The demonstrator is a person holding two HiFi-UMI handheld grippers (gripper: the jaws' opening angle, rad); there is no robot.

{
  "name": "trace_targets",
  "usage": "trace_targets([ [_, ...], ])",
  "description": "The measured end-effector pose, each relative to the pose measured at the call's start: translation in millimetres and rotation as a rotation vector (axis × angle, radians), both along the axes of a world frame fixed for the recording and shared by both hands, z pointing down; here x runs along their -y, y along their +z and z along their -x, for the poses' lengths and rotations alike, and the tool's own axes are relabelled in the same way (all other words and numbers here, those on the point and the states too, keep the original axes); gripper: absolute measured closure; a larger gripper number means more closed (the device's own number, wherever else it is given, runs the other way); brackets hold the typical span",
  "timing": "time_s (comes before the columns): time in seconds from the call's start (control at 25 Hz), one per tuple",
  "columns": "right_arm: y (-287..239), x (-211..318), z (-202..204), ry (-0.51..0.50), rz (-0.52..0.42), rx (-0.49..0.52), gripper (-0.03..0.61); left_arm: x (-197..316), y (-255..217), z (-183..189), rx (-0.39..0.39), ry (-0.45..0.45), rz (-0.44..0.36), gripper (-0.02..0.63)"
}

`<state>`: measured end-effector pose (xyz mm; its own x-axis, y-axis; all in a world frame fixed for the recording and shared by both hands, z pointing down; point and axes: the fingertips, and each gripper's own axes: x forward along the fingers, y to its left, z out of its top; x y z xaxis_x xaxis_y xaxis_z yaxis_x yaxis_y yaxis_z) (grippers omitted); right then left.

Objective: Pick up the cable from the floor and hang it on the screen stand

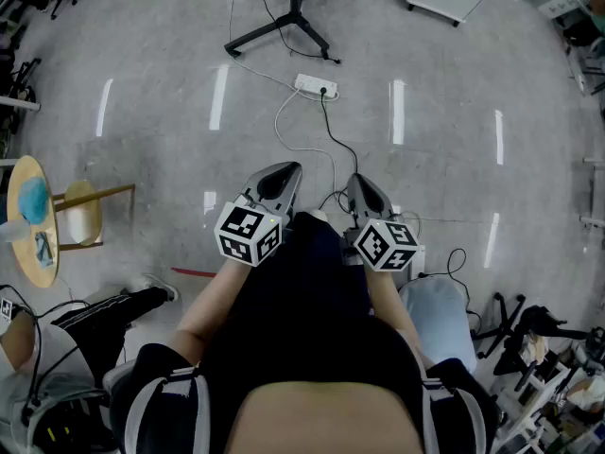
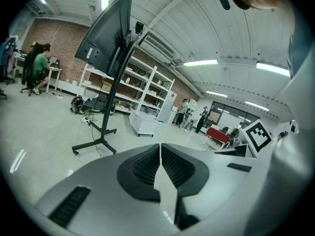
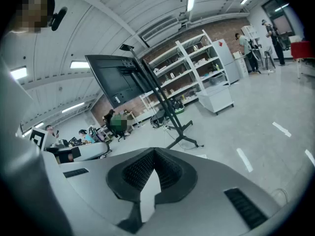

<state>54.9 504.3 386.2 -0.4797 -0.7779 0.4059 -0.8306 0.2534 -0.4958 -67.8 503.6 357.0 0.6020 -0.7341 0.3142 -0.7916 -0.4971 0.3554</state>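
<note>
Facing one screen stand, two closed grippers

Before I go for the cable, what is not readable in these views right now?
- Head view: the near ends of the white cable and the black cable disappear by the right gripper, behind the person's body.
- Head view: the screen stand is cut off by the top edge; only its base shows.
- Both gripper views: any hook on the stand is too small to tell.
</note>
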Motion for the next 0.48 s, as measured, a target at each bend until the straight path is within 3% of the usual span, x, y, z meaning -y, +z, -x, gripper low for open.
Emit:
trace_targets([
  [0.16, -8.3, -9.7, 12.9, 0.058, 0.001, -0.023, 0.554, -7.7, -6.9, 15.2, 0.005, 0.045, 0.017, 0.595],
  [0.32, -13.6, -7.3, 31.4, 0.108, -0.004, 0.008, 0.554, -10.2, -19.5, 17.3, -0.031, 0.145, 0.010, 0.595],
  [0.48, -33.9, -4.5, 49.0, 0.108, -0.099, 0.010, 0.554, -13.0, -29.0, 16.7, -0.039, 0.227, -0.020, 0.595],
])
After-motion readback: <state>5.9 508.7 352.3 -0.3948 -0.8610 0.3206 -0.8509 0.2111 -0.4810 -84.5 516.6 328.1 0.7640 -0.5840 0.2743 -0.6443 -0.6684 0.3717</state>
